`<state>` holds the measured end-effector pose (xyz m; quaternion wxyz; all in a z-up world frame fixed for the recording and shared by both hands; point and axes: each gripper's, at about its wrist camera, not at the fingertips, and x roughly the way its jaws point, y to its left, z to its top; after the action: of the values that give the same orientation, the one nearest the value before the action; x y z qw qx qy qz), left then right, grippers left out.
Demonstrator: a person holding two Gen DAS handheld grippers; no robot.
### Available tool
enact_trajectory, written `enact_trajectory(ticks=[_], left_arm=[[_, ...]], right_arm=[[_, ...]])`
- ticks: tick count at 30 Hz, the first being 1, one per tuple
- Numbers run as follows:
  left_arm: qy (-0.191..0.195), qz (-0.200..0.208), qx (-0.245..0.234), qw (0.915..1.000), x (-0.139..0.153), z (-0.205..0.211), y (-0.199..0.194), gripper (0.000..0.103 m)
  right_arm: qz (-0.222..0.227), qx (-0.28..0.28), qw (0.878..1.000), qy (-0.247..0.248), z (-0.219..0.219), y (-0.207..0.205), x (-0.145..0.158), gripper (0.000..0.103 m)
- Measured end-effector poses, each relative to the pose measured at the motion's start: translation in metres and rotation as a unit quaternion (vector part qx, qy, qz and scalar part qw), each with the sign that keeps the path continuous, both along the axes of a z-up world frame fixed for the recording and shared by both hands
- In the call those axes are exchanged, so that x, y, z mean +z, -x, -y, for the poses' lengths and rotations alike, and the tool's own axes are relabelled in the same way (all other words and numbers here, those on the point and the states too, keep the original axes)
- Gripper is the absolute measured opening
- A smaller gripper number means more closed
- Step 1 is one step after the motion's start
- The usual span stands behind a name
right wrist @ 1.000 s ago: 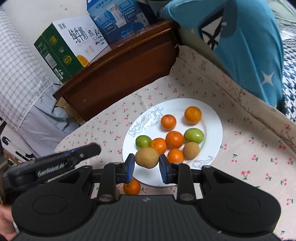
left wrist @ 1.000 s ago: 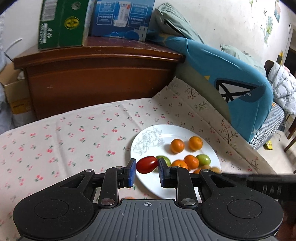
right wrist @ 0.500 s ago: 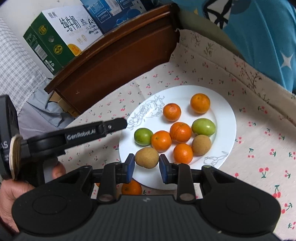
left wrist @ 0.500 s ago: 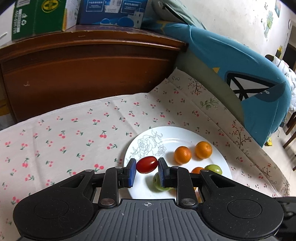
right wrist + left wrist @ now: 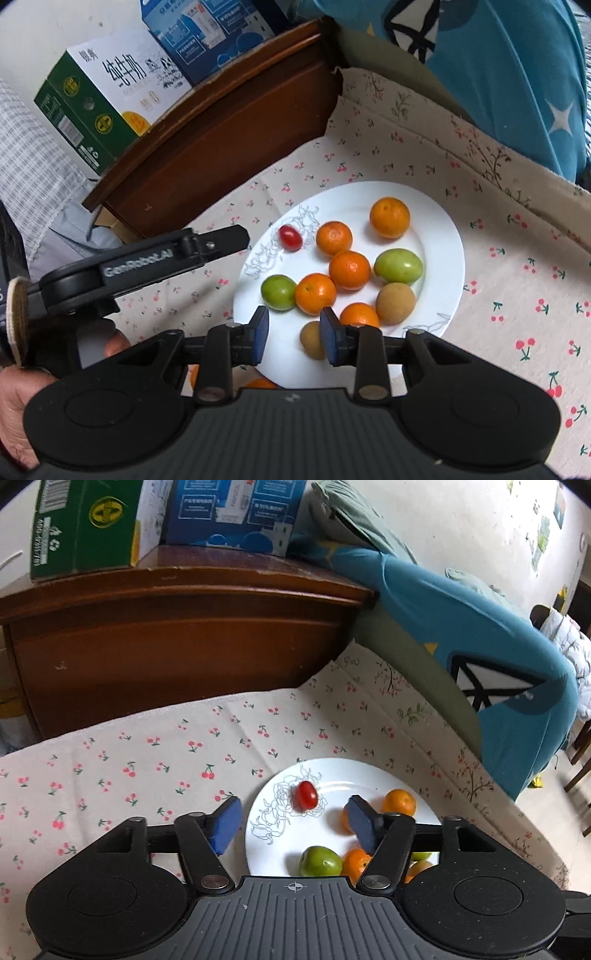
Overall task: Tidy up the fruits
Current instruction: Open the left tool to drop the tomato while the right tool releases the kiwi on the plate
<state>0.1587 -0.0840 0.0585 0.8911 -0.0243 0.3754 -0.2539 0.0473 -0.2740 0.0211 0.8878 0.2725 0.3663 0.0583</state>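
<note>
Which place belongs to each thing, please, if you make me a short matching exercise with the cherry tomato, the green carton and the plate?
Things:
1. cherry tomato
2. green carton
3. plate

Places:
A. lying on the cherry-print cloth
B. resting on the flower drawing at the plate's edge
C. standing on top of the wooden cabinet

Pairs: 1-B, 2-C, 3-A
</note>
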Motion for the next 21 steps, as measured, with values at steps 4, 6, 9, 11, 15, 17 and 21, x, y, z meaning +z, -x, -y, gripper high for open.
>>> enact_trajectory(ticks=[4,6,9,11,15,17,21], left_arm=[[0.000,0.007,0.014,0.9999,0.013,-0.010,0.007,0.078],[-0.006,0.010,0.023,0.9997,0.019,-0.016,0.012,0.079],[-0.020,0.015,0.030,0.9992,0.023,-0.023,0.018,0.080],[-0.030,0.018,0.038,0.9986,0.025,-0.028,0.025,0.080],[-0.030,0.005,0.048,0.9984,0.024,-0.039,0.035,0.080],[-0.038,0.002,0.055,0.9978,0.023,-0.043,0.041,0.080],[-0.039,-0.007,0.061,0.9973,0.021,-0.052,0.053,0.080]], right_arm=[[0.004,0.006,1.000,0.003,0.001,0.002,0.002,0.032],[0.001,0.013,1.000,0.004,-0.001,0.002,0.001,0.032],[0.001,0.020,1.000,0.009,-0.004,0.004,0.001,0.032],[0.003,0.027,1.000,0.011,-0.006,0.005,0.003,0.032],[0.006,0.040,0.999,0.027,-0.011,0.009,0.005,0.033],[0.006,0.043,0.999,0.028,-0.012,0.012,0.005,0.033],[0.008,0.053,0.998,0.035,-0.015,0.017,0.008,0.033]])
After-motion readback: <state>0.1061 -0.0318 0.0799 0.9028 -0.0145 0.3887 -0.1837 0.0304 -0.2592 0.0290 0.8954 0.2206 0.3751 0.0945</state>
